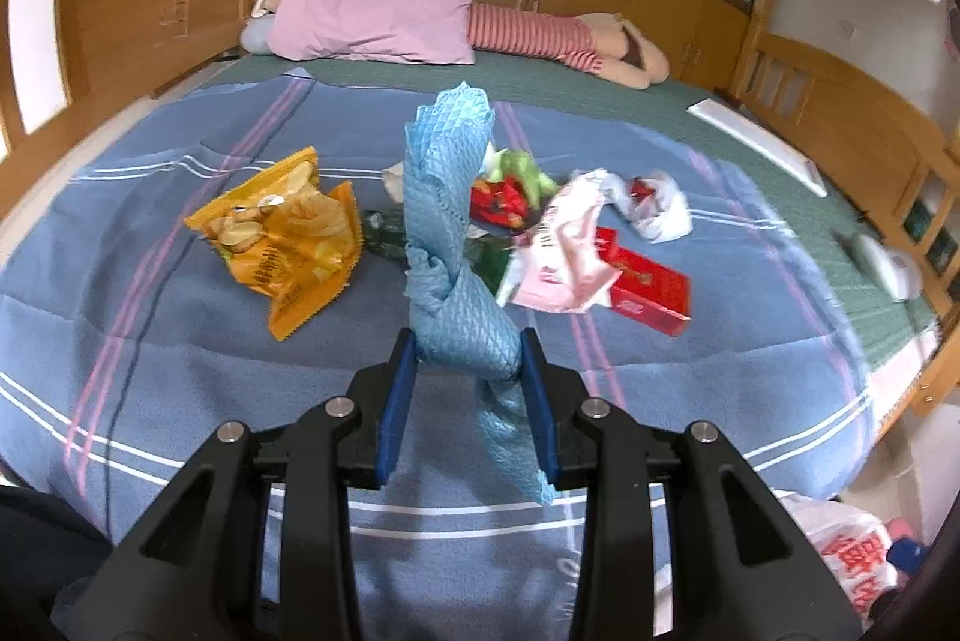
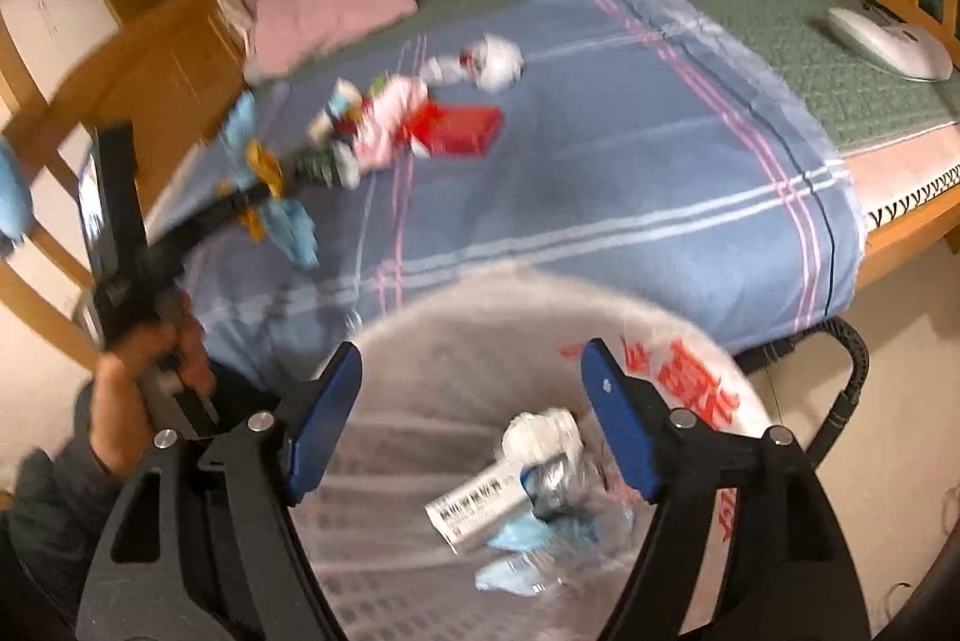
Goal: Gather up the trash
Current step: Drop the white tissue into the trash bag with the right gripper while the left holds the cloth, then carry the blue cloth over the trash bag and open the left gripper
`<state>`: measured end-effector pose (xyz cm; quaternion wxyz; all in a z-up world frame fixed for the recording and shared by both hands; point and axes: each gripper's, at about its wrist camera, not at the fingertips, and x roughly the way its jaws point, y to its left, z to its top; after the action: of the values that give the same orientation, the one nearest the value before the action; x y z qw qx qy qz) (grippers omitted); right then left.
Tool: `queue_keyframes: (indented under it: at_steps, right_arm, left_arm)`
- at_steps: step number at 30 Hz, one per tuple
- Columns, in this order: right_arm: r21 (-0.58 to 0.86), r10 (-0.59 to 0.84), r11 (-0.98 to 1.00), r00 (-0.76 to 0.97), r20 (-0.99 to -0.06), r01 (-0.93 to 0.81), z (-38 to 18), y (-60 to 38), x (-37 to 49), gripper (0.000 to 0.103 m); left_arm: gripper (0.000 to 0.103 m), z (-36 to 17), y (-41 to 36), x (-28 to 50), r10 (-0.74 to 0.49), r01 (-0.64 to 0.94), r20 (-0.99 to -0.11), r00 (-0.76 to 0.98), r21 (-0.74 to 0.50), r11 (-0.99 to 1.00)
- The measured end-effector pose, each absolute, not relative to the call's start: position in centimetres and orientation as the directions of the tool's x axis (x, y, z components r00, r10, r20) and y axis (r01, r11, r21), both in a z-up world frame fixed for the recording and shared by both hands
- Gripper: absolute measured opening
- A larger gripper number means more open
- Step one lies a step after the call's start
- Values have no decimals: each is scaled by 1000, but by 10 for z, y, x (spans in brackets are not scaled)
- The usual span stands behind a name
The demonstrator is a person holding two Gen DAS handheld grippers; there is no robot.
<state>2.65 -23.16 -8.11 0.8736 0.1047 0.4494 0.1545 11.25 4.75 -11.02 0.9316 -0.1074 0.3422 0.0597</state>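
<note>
The left gripper [image 1: 471, 395] is seen partly closed, its 2 blue pads pressed on a twisted blue cloth [image 1: 447, 197]. The cloth's long axis runs upright, rising well above the pads, with a short tail hanging below them. The right gripper [image 2: 474, 419] is seen wide open with nothing between its pads; it is poised directly over the mouth of a white bag [image 2: 690, 377] with red print. Inside the bag, a small white box [image 2: 480, 506], crumpled white paper and blue scraps are visible.

The bag lies to the right of the left gripper, low beside the bed's near edge [image 1: 852, 551]. The held cloth is therefore judged to need carrying rightward and down, and the right gripper, now above the opening, is judged to stand in that path.

The remaining trash lies grouped on the blue blanket [image 1: 180, 371], beyond the left gripper: a yellow snack bag [image 1: 282, 233] to the left, a red box [image 1: 651, 284] and pink wrapper [image 1: 564, 245] to the right, crumpled white paper [image 1: 654, 206] behind these. The left hand is nearer this group. A pink pillow [image 1: 372, 11] is well apart at the headboard.
</note>
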Motion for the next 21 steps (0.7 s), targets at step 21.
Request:
queue_keyframes:
  at_steps: [21]
  right_arm:
    - [395, 240, 918, 727, -643, 45, -45, -305, 29, 75]
  left_arm:
    - [35, -114, -48, 65, -714, 590, -606, 351, -449, 671]
